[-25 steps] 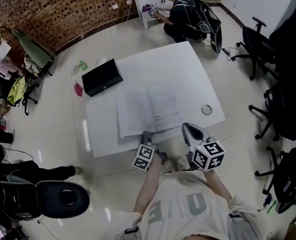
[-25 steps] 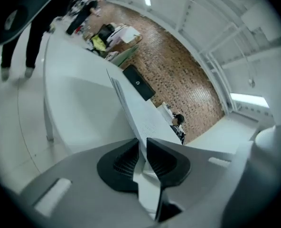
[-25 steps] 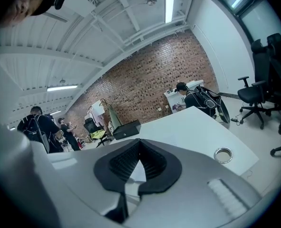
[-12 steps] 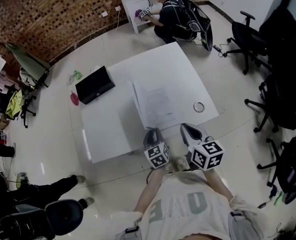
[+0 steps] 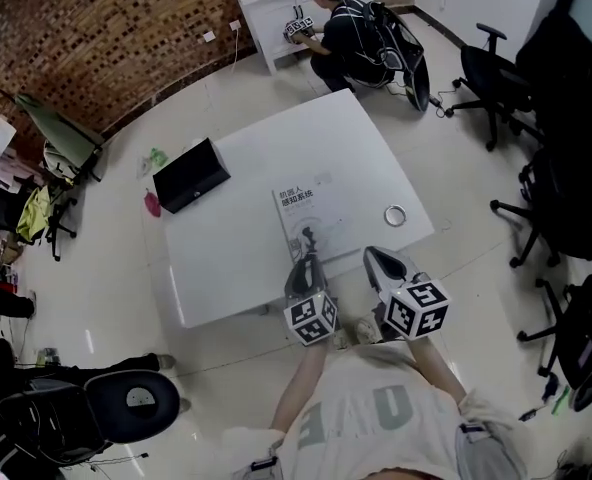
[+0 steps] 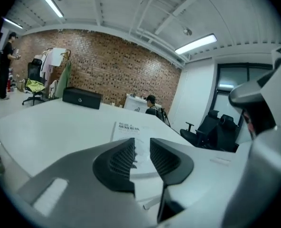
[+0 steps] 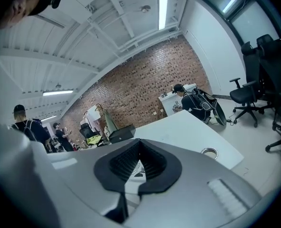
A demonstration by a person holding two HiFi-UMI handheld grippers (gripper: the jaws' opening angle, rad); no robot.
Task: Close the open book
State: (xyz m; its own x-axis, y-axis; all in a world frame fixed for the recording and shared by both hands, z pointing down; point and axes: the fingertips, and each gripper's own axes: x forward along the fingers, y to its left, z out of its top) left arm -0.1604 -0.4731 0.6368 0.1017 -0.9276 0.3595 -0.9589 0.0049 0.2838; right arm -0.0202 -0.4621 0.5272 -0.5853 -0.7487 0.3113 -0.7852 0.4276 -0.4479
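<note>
White desk [image 5: 246,158] carries the book [image 5: 314,218], closed and cover up, at its near edge just ahead of my left gripper [image 5: 305,260]. Its fingers are opening with nothing between them. My right gripper [image 5: 376,258] is pinched together, empty. Its view shows the ring [image 7: 209,151] (by the near right corner), which my left gripper view misses.
</note>
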